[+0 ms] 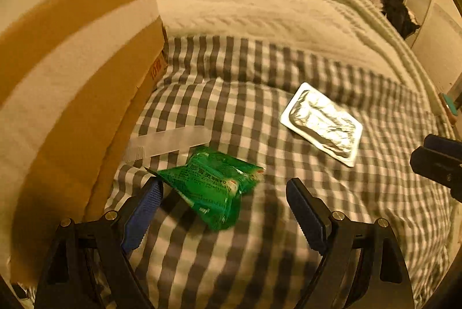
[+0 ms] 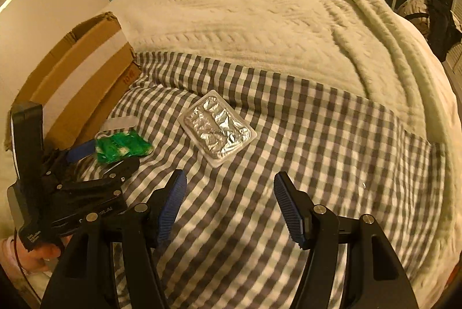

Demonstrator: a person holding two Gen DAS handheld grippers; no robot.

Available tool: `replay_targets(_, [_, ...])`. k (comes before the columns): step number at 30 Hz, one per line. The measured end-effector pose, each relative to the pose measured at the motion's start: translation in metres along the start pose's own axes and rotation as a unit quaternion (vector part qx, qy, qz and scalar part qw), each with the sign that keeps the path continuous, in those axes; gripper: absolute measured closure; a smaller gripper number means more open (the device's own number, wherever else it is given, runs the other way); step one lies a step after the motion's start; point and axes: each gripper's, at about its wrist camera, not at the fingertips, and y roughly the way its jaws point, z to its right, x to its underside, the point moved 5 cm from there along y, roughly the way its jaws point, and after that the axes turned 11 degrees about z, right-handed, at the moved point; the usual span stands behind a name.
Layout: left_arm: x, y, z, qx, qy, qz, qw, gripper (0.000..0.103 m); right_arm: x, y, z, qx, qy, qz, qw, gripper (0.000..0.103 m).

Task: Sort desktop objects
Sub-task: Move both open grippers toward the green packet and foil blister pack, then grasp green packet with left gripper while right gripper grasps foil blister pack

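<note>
Left gripper point(image 1: 223, 190) low over the bed, jaws wide apart, and the green packet point(image 1: 213, 184) lies between them on the checked sheet point(image 1: 288, 222) — its near-left corner just beside the left blue pad point(image 1: 144, 210), whether touching I cannot tell. The packet's long axis runs from far-left to near-right in the left wrist view, though the frame is blurred there. From the right wrist view the packet point(image 2: 122, 148) sits at the left gripper's point(image 2: 106, 157) tips.

Right gripper point(image 2: 229, 190) hovers above the sheet point(image 2: 288, 164), jaws also wide apart, nothing between them. Ahead of it lies one foil blister pack point(image 2: 218, 128), flat, foil side up, long axis running far-left to near-right; same pack point(image 1: 322, 122) well apart from the packet.

One cardboard box point(image 2: 78, 83) stands at the left against the wall, a pale tape band across its side — its inside is hidden. A strip of clear tape point(image 1: 170, 140) lies on the sheet just beyond the packet. One cream blanket point(image 2: 274, 20) covers the far half of the bed
</note>
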Motion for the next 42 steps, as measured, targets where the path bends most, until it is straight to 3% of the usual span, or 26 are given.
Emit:
replay_targets(4, [0.003,0.017,-0.003,-0.007,0.004,-0.015,0.9999,0.013,-0.007,0.021,-0.001,-0.008,-0.006,-0.003,1.0,0.039])
replay_targets(6, [0.005,0.025,-0.004,-0.003,0.007,-0.024,0.9997,0.013,-0.01,0.031,-0.002,-0.016,-0.01,-0.004,1.0,0.031])
replay_targets(11, [0.007,0.033,-0.008,0.013,0.002,-0.028,0.9995,0.013,-0.011,0.062,-0.008,-0.021,-0.038,-0.016,0.999,0.027])
replay_targets(19, [0.008,0.034,-0.01,0.04,0.012,-0.055,0.9976,0.018,-0.008,0.101,-0.013,-0.016,-0.047,-0.052,0.997,0.026])
replay_targets(27, [0.008,0.027,-0.006,0.065,0.022,-0.062,0.9958,0.043,-0.022,0.118,-0.027,-0.005,-0.07,-0.05,0.996,0.023])
replay_targets(31, [0.008,0.025,-0.007,0.077,0.022,-0.062,0.9949,0.049,-0.024,0.119,-0.033,-0.003,-0.088,-0.044,0.995,0.022])
replay_targets(38, [0.006,0.022,-0.011,0.093,0.015,-0.068,0.9933,0.057,-0.028,0.12,-0.049,-0.025,-0.138,-0.021,0.99,0.009])
replay_targets(42, [0.007,0.021,-0.012,0.099,0.011,-0.066,0.9928,0.063,-0.02,0.134,-0.051,-0.028,-0.155,-0.044,0.987,0.008])
